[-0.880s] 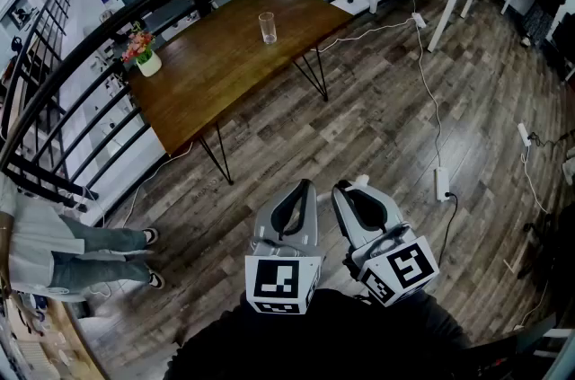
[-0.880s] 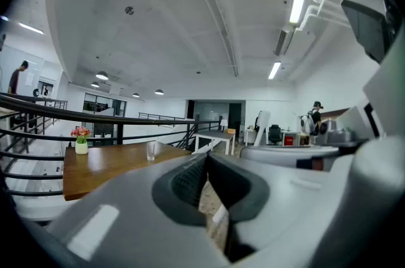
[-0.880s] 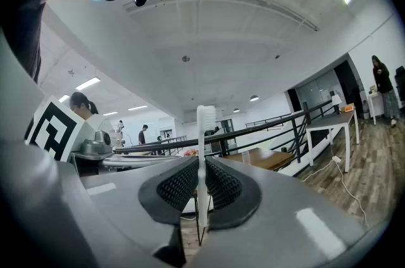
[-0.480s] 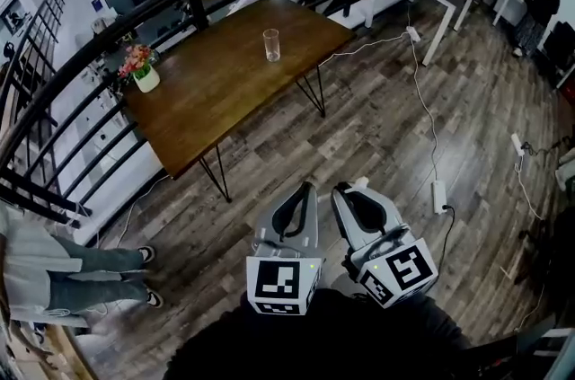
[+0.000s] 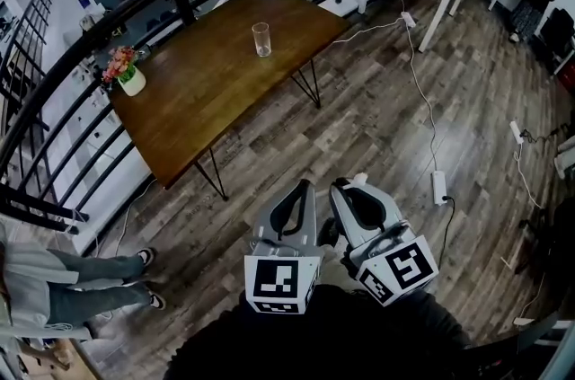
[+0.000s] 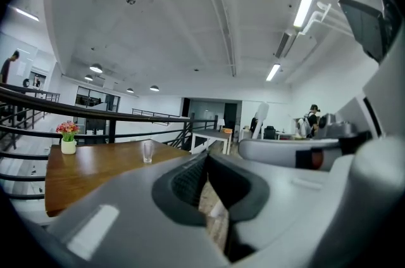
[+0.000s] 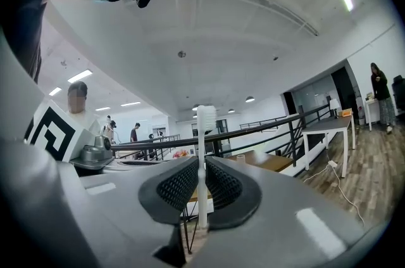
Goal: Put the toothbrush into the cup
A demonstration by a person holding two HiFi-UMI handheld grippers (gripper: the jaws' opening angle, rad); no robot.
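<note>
Slim white toothbrush (image 7: 203, 127), upright, clamped in ribbed black jaws of right gripper (image 7: 201, 181), well short of wooden table (image 5: 198, 91) bearing clear glass cup (image 5: 261, 39), left gripper (image 6: 206, 165) closed, empty

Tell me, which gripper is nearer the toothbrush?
Right. The right gripper is shut on the toothbrush, which stands upright between its pads; the left gripper sits alongside, to its left, apart from it.
</note>
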